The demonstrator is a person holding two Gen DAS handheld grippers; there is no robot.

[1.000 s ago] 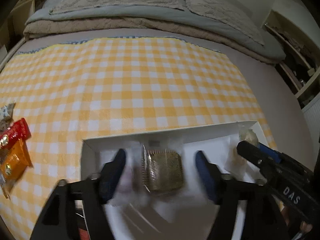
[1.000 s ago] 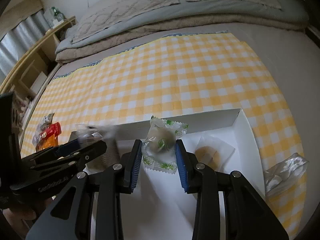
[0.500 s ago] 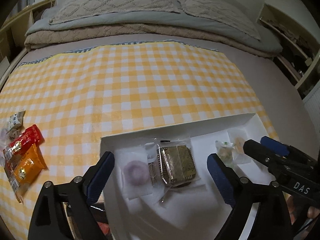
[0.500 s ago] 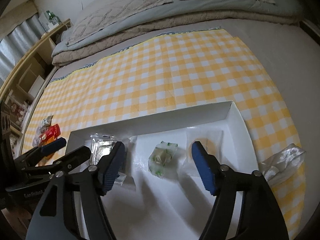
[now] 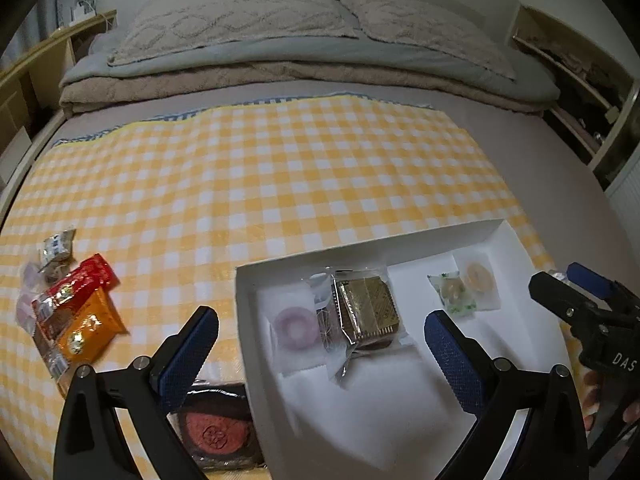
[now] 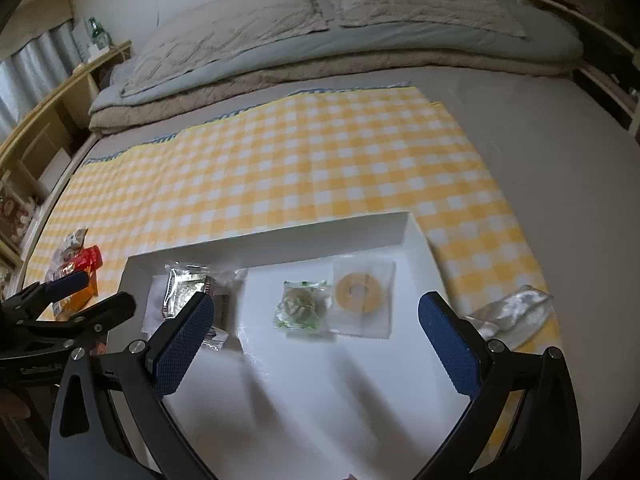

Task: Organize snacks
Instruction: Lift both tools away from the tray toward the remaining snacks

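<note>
Bed [image 5: 540, 152] under yellow checked cloth [image 5: 280, 184]; white box [image 6: 280, 250] holds 4 snacks [image 6: 300, 307]. Left gripper [image 5: 320, 336] and right gripper [image 6: 316, 320] just opened wide — nothing held. Left view alone shows red round snack [image 5: 216, 434] outside box.

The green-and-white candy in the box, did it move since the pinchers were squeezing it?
Yes. The green-and-white candy now lies on the floor of the white box, beside the ring cookie, released from the right hand-held gripper, whose jaws have just opened.
</note>
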